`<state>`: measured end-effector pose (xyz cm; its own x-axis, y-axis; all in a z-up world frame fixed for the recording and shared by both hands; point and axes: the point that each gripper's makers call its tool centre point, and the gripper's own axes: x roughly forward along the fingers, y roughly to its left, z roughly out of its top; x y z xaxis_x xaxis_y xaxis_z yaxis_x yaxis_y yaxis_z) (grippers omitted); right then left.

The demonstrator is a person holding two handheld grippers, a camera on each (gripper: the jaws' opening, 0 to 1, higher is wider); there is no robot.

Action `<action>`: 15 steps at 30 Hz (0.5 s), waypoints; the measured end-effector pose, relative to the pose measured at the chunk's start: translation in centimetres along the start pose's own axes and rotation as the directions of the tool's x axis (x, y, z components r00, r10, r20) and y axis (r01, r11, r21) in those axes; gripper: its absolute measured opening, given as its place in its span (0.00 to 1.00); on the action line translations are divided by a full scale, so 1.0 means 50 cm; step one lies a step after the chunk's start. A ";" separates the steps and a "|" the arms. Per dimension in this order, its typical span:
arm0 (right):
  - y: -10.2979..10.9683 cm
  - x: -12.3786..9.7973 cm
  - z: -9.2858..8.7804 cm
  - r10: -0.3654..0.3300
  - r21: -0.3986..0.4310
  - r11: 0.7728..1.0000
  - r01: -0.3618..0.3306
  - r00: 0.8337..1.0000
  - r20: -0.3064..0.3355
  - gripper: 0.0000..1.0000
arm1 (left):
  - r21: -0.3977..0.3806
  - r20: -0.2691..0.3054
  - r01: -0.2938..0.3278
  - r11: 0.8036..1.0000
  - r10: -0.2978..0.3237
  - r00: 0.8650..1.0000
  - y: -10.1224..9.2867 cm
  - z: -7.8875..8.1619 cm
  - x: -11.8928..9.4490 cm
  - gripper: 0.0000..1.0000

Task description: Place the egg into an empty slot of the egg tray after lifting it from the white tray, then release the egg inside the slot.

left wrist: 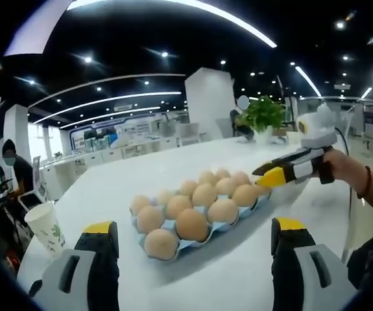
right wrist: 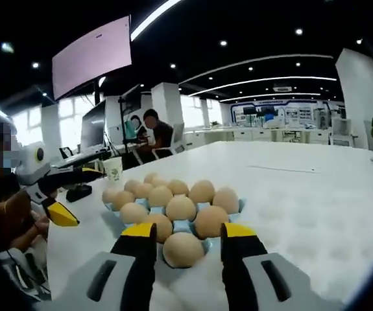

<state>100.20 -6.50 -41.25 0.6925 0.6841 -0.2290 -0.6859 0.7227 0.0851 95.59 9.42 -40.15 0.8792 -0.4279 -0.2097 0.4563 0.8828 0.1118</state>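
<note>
Looking along the left gripper, its jaws stand wide and empty at the bottom of the frame, held back from the blue egg tray at centre; the right gripper reaches in from the right, its yellow tips at the tray's far corner, whether parted I cannot tell. A paper cup sits lower left. In the right gripper view, the right gripper stands wide around the nearest egg, seated in its slot at bottom centre, likely just set down; the left gripper waits at left.

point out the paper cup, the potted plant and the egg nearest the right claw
paper cup [left wrist: 46,227], left gripper view, on its side wall
potted plant [left wrist: 262,114], left gripper view, on its leaves
nearest egg [right wrist: 183,249], right gripper view, on its shell
</note>
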 end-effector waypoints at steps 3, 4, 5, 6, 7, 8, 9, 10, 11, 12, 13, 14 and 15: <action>-0.002 -0.009 0.010 0.013 -0.010 1.000 -0.013 1.000 -0.002 0.55 | 0.020 0.002 -0.015 1.000 0.015 1.000 0.003 0.002 0.002 1.00; -0.002 -0.011 0.012 0.015 -0.017 1.000 -0.015 1.000 -0.001 0.59 | 0.023 0.002 -0.015 1.000 0.015 1.000 0.003 0.003 0.002 1.00; -0.003 -0.013 0.015 0.016 -0.043 0.999 -0.016 1.000 0.003 0.63 | 0.029 -0.003 -0.013 0.999 0.013 1.000 0.002 0.003 0.003 1.00; -0.005 -0.014 0.018 0.013 -0.071 0.997 -0.013 1.000 0.005 0.66 | 0.038 -0.015 -0.006 0.999 0.007 1.000 0.000 0.000 0.004 1.00; -0.006 -0.015 0.019 0.012 -0.079 0.997 -0.011 1.000 0.005 0.70 | 0.042 -0.020 -0.004 0.999 0.005 1.000 -0.001 0.000 0.004 1.00; -0.007 -0.018 0.017 0.008 -0.095 0.995 -0.008 1.000 -0.005 0.73 | 0.047 -0.022 -0.003 0.999 0.004 1.000 -0.002 0.000 0.004 1.00; -0.006 -0.019 0.018 0.011 -0.103 0.995 -0.012 1.000 -0.007 0.75 | 0.049 -0.022 -0.004 0.999 0.005 1.000 -0.002 0.000 0.004 1.00; -0.005 -0.021 0.019 0.015 -0.108 0.994 -0.015 1.000 -0.009 0.77 | 0.052 -0.022 -0.004 0.999 0.005 1.000 -0.002 0.000 0.005 1.00; -0.003 -0.024 0.020 0.021 -0.111 0.994 -0.022 1.000 -0.010 0.79 | 0.053 -0.024 -0.004 0.999 0.005 1.000 -0.002 0.000 0.005 1.00; -0.001 -0.026 0.020 0.030 -0.113 0.993 -0.031 1.000 -0.010 0.80 | 0.051 -0.028 -0.002 0.999 0.004 1.000 -0.003 -0.001 0.006 1.00; 0.001 -0.028 0.019 0.039 -0.119 0.992 -0.040 0.999 -0.012 0.81 | 0.051 -0.032 -0.002 0.999 0.003 0.999 -0.003 -0.002 0.006 1.00; 0.001 -0.029 0.017 0.040 -0.124 0.991 -0.042 0.999 -0.014 0.82 | 0.051 -0.035 -0.001 0.999 0.003 0.999 -0.003 -0.002 0.007 1.00; -0.001 -0.030 0.014 0.038 -0.133 0.990 -0.041 0.999 -0.022 0.83 | 0.052 -0.037 -0.001 0.999 0.003 0.999 -0.004 -0.003 0.007 1.00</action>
<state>99.35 -7.50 -40.22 0.6609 0.7088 -0.2465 -0.7371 0.6749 -0.0355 95.79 9.13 -40.38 0.8748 -0.4179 -0.2453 0.4621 0.8718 0.1625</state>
